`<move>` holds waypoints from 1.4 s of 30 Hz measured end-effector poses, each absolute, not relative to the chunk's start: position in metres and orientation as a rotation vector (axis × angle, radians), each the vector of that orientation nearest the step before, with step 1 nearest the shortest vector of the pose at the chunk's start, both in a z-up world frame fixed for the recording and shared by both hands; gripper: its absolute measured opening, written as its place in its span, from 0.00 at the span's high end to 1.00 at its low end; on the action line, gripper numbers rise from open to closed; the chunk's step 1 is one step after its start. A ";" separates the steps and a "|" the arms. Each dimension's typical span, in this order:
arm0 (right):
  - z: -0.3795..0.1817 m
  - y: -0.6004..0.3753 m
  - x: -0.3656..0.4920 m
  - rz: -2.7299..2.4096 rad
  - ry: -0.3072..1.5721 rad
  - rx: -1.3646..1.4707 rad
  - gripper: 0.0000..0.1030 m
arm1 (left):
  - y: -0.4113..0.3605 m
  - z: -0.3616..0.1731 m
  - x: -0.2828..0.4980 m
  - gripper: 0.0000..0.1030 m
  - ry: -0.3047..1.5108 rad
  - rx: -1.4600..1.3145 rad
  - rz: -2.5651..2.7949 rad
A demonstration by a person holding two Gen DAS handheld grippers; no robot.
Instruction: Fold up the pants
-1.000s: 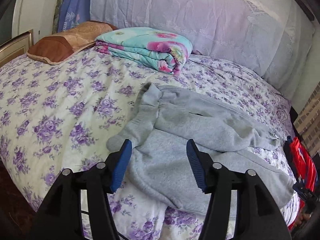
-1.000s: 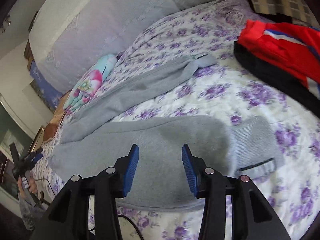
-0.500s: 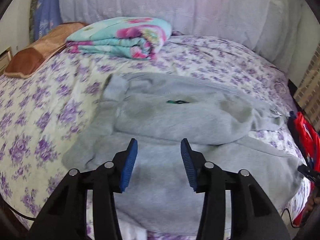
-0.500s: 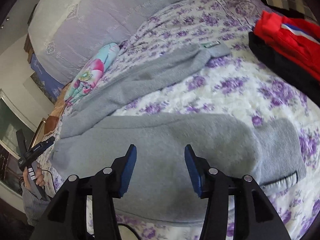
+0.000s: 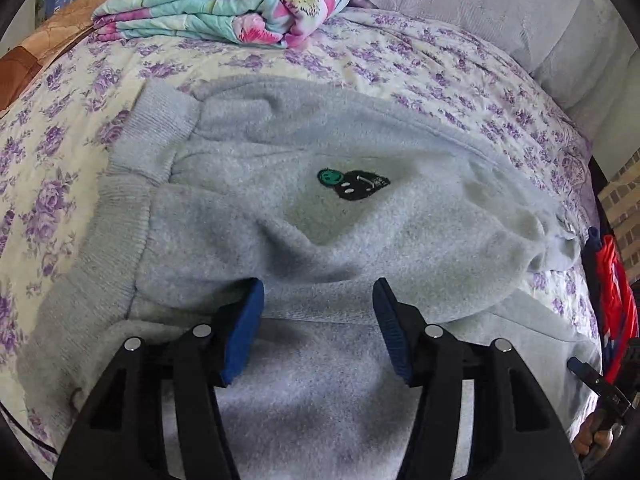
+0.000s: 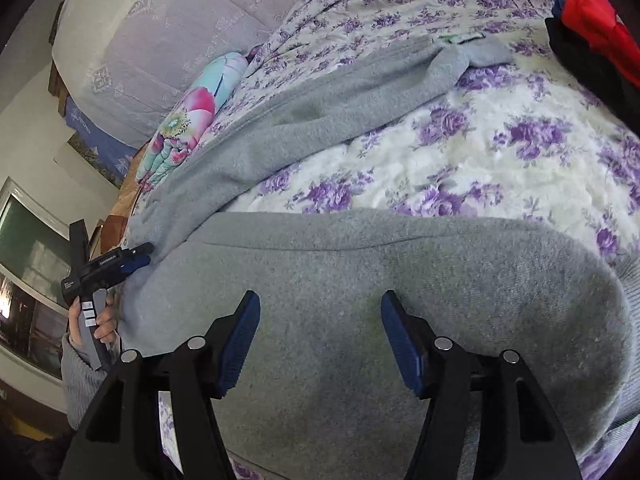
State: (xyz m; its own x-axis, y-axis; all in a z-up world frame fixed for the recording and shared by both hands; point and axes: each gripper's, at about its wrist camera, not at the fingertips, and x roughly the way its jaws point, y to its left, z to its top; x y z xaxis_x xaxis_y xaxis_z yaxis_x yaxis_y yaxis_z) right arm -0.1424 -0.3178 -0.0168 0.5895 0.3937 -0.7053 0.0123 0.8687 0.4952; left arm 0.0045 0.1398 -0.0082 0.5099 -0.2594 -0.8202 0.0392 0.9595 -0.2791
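Grey fleece pants (image 5: 320,240) lie spread on the floral bed, one leg lying rumpled across the other, with a small green and black patch (image 5: 352,182) showing. My left gripper (image 5: 318,312) is open, low over the pants near the waistband end, its fingers at the fold between the two legs. My right gripper (image 6: 320,328) is open just above the near leg (image 6: 380,280) toward its cuff; the far leg (image 6: 320,116) stretches away behind. The left gripper (image 6: 136,260) shows at the left of the right wrist view.
A folded floral quilt (image 5: 224,8) and a brown pillow (image 5: 44,40) lie at the head of the bed. Red and black clothing (image 6: 592,32) lies at the bed's right edge. The purple-flowered bedsheet (image 6: 500,152) shows between the legs.
Both grippers have moved down and closer to the pants. The left gripper has shifted right, from the waistband side to over the pants. Both remain open.
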 end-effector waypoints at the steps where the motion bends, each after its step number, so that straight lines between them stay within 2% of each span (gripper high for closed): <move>1: -0.009 -0.317 -0.142 0.229 0.902 0.471 0.38 | 0.144 0.000 0.002 0.40 0.996 -0.249 -0.181; 4: 0.018 -0.315 -0.134 0.235 0.837 0.430 0.38 | 0.164 0.026 0.001 0.23 0.899 -0.283 -0.134; 6: 0.035 -0.315 -0.123 0.226 0.795 0.410 0.38 | 0.172 0.042 0.006 0.21 0.846 -0.271 -0.054; 8: 0.050 -0.314 -0.110 0.225 0.753 0.411 0.34 | 0.176 0.053 0.012 0.20 0.820 -0.277 -0.040; 11: 0.066 -0.312 -0.085 0.217 0.705 0.394 0.27 | 0.174 0.059 0.016 0.09 0.800 -0.272 -0.040; 16: 0.059 -0.307 -0.023 0.203 0.758 0.390 0.27 | 0.174 0.028 0.047 0.09 0.891 -0.235 0.009; 19: 0.032 -0.301 0.015 0.174 0.842 0.370 0.27 | 0.179 -0.003 0.067 0.09 0.977 -0.237 0.046; 22: -0.010 -0.300 0.044 0.128 0.954 0.363 0.27 | 0.174 -0.016 0.075 0.09 0.983 -0.160 0.088; 26: -0.023 -0.297 0.050 0.136 0.969 0.323 0.27 | 0.179 -0.007 0.072 0.09 0.979 -0.168 0.062; 30: -0.003 -0.290 0.042 0.187 0.954 0.296 0.27 | 0.215 0.024 0.071 0.09 0.918 -0.310 -0.013; 32: 0.015 -0.284 0.039 0.233 0.899 0.253 0.27 | 0.229 0.031 0.073 0.09 0.890 -0.285 -0.019; 36: 0.035 -0.264 0.045 0.315 0.841 0.181 0.27 | 0.238 0.012 0.080 0.13 0.933 -0.261 -0.064; 37: 0.036 -0.258 0.050 0.334 0.841 0.181 0.27 | 0.237 0.005 0.082 0.17 0.947 -0.256 -0.078; 39: 0.034 -0.248 0.059 0.355 0.849 0.176 0.27 | 0.236 -0.005 0.084 0.35 0.960 -0.250 -0.091; 42: 0.031 -0.230 0.072 0.376 0.856 0.129 0.27 | 0.241 -0.011 0.086 0.44 0.950 -0.282 -0.119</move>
State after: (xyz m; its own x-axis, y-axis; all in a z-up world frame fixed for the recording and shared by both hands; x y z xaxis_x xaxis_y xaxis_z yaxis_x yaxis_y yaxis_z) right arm 0.0722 -0.2297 0.0311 0.5944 0.3738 -0.7120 -0.2710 0.9267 0.2603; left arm 0.0859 0.2407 -0.0115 0.5781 -0.2232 -0.7848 -0.0234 0.9569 -0.2894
